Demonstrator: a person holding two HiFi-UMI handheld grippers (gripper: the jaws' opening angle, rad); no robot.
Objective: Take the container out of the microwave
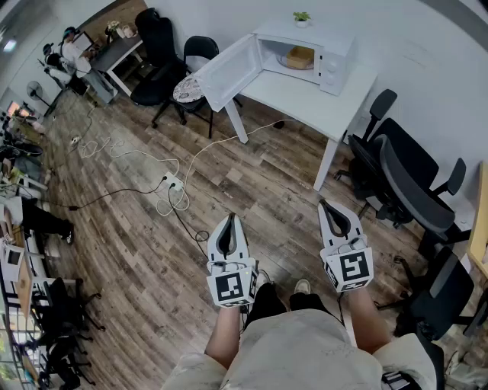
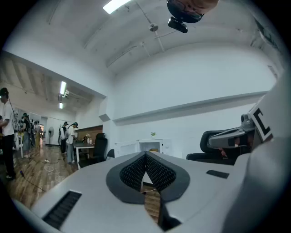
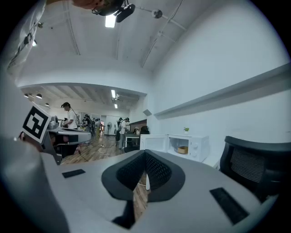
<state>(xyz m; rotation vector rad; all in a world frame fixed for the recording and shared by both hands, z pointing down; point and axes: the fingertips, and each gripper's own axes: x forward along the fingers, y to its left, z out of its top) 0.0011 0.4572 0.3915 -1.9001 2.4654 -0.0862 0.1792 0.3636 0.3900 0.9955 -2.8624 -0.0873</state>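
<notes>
A white microwave stands on a white table across the room, its door swung open to the left. Inside it sits a tan container, also visible in the right gripper view as the container inside the microwave. In the left gripper view the microwave is small and far off. My left gripper and right gripper are held level over the wood floor, well short of the table. Both are shut with nothing between the jaws, as the left gripper and right gripper show up close.
Black office chairs crowd the right side, and more chairs stand left of the table. Cables and a power strip lie on the floor ahead. A small plant tops the microwave. People work at desks at far left.
</notes>
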